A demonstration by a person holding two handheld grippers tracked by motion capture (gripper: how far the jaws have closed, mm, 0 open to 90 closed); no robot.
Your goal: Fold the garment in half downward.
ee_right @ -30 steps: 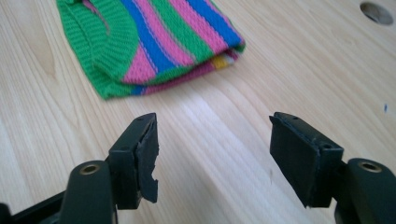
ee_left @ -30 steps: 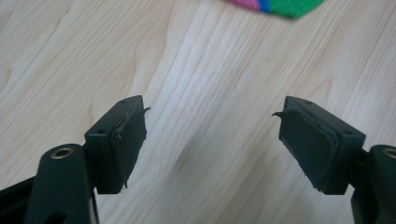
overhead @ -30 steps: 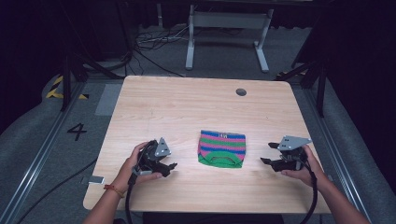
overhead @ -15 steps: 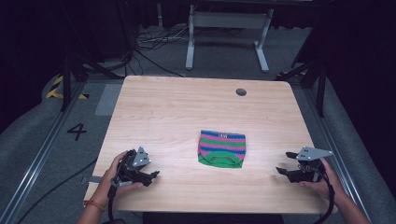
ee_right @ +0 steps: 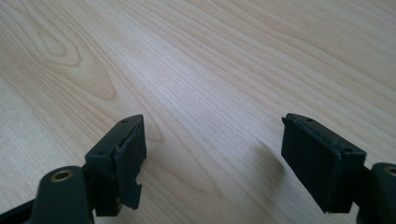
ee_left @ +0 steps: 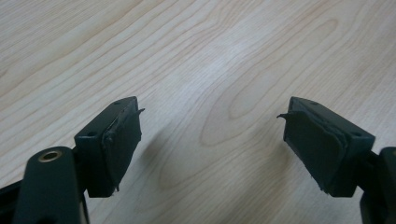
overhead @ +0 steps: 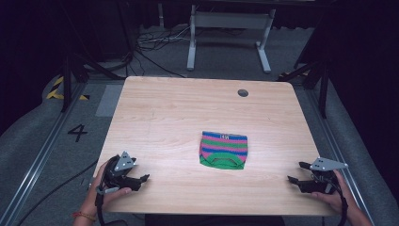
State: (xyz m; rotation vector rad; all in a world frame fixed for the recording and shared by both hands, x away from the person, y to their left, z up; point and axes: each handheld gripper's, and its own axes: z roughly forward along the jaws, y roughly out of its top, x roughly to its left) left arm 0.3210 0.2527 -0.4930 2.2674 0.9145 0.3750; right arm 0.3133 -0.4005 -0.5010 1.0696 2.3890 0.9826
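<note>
The person is cut off at the bottom edge of the high view: just forearms and two hands w/ grippers visible, and the right forearm runs out of frame at the corner. The folded cloth (overhead: 224, 150), one item, striped pink/green/blue w/ a green band along its near edge, lies flat on the table (overhead: 188, 108) slightly right of centre, about midway between the two grippers and well apart from both; a small pale label at its far edge is too small to read. How many layers are in the fold can't be told. Left gripper (overhead: 139, 180) sits at the near-left corner of the table, jaws apart w/ nothing between them, bare wood under them in the left gripper view. Right gripper (overhead: 297, 173) is at the near-right corner, jaws also apart, nothing between; they've just been opening wider. No containers on the table. One round dark hole (overhead: 243, 92) near the far-right edge of the tabletop. On the floor left of the table: a painted "4" (overhead: 77, 133); cables (overhead: 155, 52) beyond the far edge are dim, count unclear.
</note>
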